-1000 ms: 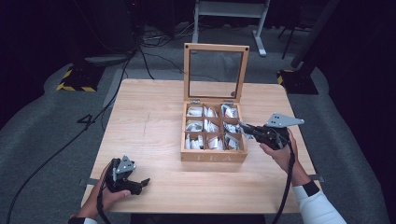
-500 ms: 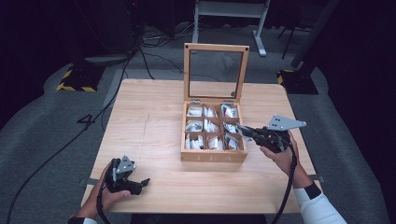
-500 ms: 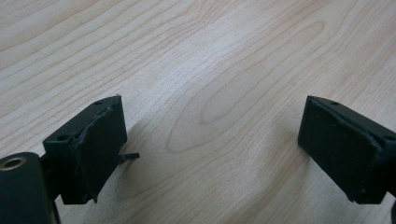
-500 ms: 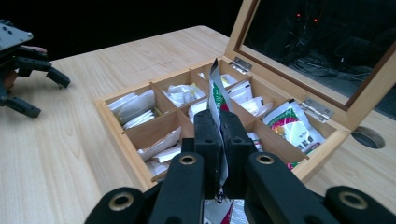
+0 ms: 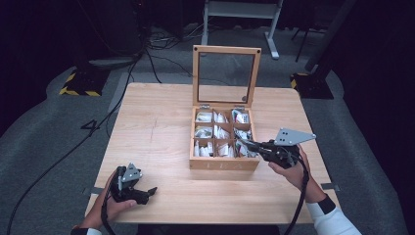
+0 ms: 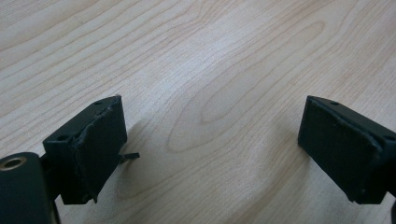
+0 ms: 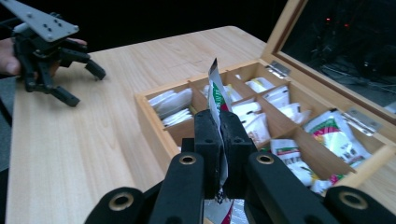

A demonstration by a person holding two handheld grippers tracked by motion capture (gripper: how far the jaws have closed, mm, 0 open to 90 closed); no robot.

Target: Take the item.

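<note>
From the high view, the right gripper (image 5: 244, 144) reaches in over the near right corner of the open wooden compartment box (image 5: 224, 165), whose glass-paned lid (image 5: 225, 76) stands upright at the far side. Its tips sit just above the nearest right-hand cell. The left gripper (image 5: 147, 192) rests well apart from the box, low on the pale wooden table (image 5: 156, 122) near the person's edge, its tips pointing towards the box.

In the left gripper view, the two black jaws stand wide apart with bare wood grain between them; nothing is held.

In the right gripper view, the jaws are pressed together on a thin white sachet with red and green print (image 7: 216, 95), pinched by its lower part so that it stands upright above the pads. Beyond and to the right of the jaws lie the box cells, packed with similar white sachets (image 7: 334, 133); to the far left, the other gripper (image 7: 77, 77) waits over the table.

The step in hand appears to be lifting one sachet clear of its cell. The next move likely calls for raising it straight up until its lower edge clears the dividers, then carrying it away from the box towards open table, keeping the pinch firm since the packet is thin and could slip or fold.
</note>
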